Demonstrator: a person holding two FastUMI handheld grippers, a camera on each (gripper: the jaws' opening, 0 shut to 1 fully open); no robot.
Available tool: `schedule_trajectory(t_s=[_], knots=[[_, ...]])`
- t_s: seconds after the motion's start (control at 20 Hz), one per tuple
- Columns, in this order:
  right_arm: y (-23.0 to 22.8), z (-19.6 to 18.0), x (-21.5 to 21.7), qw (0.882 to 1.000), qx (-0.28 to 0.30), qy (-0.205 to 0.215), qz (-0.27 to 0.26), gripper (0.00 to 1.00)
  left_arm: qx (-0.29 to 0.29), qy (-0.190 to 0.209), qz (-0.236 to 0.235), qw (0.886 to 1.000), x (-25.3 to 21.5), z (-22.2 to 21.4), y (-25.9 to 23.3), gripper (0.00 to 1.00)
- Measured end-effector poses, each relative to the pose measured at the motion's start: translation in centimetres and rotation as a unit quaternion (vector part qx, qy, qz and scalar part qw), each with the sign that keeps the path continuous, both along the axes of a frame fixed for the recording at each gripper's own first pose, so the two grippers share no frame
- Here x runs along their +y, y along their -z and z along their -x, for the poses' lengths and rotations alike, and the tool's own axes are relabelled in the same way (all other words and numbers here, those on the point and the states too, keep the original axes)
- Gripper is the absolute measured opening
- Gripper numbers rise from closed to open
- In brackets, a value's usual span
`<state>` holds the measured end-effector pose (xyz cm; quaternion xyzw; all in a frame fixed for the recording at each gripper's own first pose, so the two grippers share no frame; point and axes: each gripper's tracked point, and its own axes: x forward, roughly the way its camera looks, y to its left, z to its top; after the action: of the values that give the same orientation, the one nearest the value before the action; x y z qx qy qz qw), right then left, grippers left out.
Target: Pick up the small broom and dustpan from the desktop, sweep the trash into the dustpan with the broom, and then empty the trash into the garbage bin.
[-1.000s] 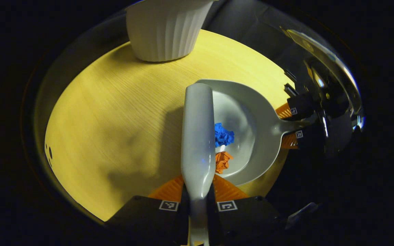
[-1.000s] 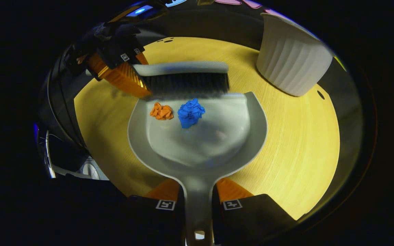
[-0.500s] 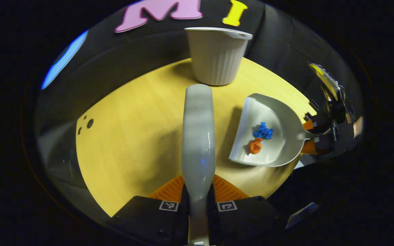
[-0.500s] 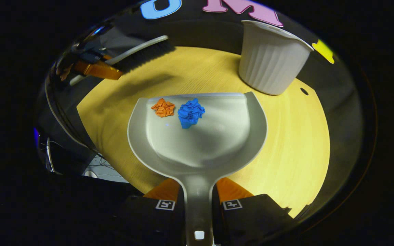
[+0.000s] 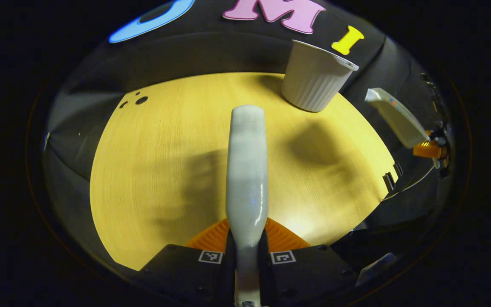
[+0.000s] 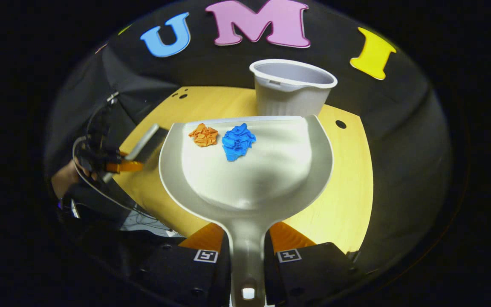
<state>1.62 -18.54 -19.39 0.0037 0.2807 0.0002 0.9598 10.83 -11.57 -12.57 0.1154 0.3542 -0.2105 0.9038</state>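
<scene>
My left tool (image 5: pixel 246 251) grips the small broom (image 5: pixel 246 170) by its handle, both fingers pressed against it, and the broom's pale back stretches forward above the yellow wooden tabletop (image 5: pixel 164 162), casting a shadow on the wood. My right tool (image 6: pixel 247 251) is clamped on the handle of the grey dustpan (image 6: pixel 271 170), which I hold raised above the tabletop's near edge. An orange paper wad (image 6: pixel 203 134) and a blue paper wad (image 6: pixel 238 141) lie side by side in the pan near its front lip. The white ribbed garbage bin (image 6: pixel 290 91) stands upright at the tabletop's far edge, just beyond the dustpan's lip in the right gripper view.
</scene>
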Motion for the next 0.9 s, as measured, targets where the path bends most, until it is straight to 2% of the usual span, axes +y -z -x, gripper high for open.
schedule_trajectory(t_s=[0.05,0.2,0.35,0.5,0.6,0.65,0.8,0.85,0.9], knots=[[-0.4,-0.3,-0.1,1.000,-0.005,0.006,-0.003,0.35,0.001,-0.003,-0.001,1.000,0.4,0.2,0.3,0.27],[-1.7,-1.3,-0.8,0.999,-0.032,0.019,0.001,0.35,0.008,-0.022,0.021,1.000,1.6,0.8,0.7,0.27],[-3.2,-3.0,-0.1,0.996,-0.064,0.039,-0.043,0.35,0.006,-0.044,0.052,0.998,2.0,0.7,0.5,0.26],[-4.8,-5.0,-1.6,0.993,-0.096,0.063,-0.034,0.35,0.001,-0.060,0.069,0.996,2.7,1.2,0.4,0.27],[-5.9,-6.4,-1.4,0.988,-0.117,0.083,-0.057,0.35,0.010,-0.075,0.090,0.993,2.9,1.3,0.9,0.27],[-6.4,-7.5,-1.2,0.985,-0.128,0.090,-0.069,0.31,0.020,-0.083,0.108,0.990,3.0,1.5,1.1,0.27],[-6.9,-9.2,-3.2,0.983,-0.136,0.115,-0.036,0.35,0.037,-0.108,0.157,0.981,2.4,2.3,1.5,0.25],[-6.6,-9.5,-3.6,0.984,-0.133,0.121,-0.020,0.35,0.035,-0.114,0.160,0.980,2.5,2.5,1.6,0.28],[-6.5,-9.6,-4.1,0.984,-0.128,0.127,-0.007,0.40,0.029,-0.119,0.156,0.980,2.7,2.6,1.7,0.28]])
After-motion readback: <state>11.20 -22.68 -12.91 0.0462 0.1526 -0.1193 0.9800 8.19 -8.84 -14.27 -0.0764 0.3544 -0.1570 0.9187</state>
